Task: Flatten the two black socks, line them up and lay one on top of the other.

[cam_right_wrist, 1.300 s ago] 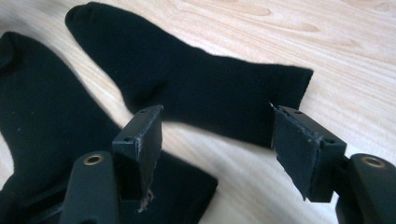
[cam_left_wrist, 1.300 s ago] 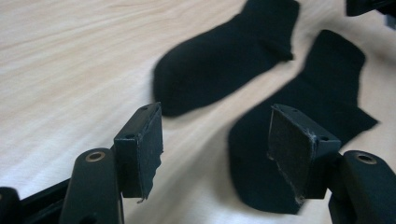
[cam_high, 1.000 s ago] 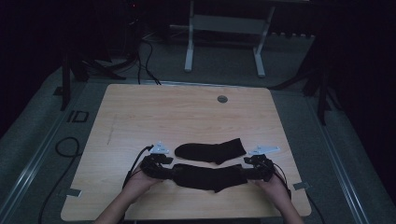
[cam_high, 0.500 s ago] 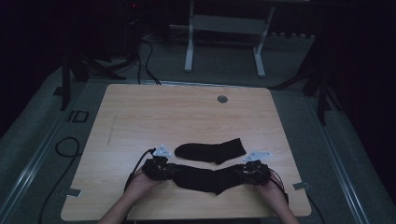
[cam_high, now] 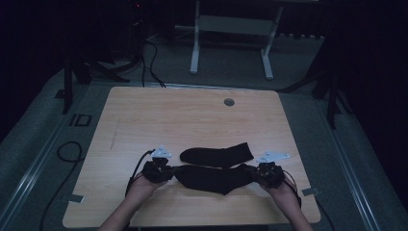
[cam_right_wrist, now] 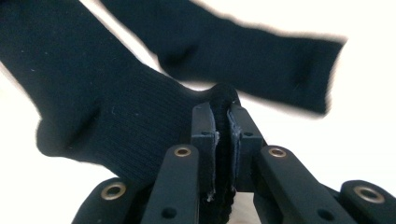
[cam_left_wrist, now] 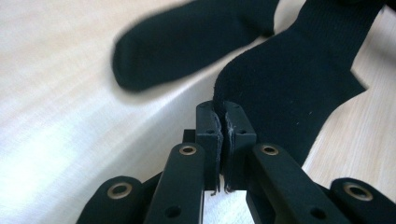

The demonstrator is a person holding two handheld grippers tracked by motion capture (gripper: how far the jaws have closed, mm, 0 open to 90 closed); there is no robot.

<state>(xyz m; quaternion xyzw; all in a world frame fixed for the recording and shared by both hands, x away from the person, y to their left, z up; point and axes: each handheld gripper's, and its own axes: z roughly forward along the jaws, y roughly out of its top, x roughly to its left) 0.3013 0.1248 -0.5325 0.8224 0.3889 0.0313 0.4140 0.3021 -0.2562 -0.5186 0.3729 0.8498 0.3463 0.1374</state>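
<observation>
The high view is dim and murky — both gripper views glare white off the worktop (cam_left_wrist: 56, 121), distant edges blurred.

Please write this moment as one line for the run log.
left gripper: shut on near sock | right gripper: shut on near sock | far sock: on table

1. A dim lab or recording room, not a home.
2. A bare wooden table (cam_high: 192, 120) on grey carpet (cam_high: 308, 139).
3. Loose cables (cam_high: 149, 57) and a metal stand frame (cam_high: 231, 29) behind it.
</observation>
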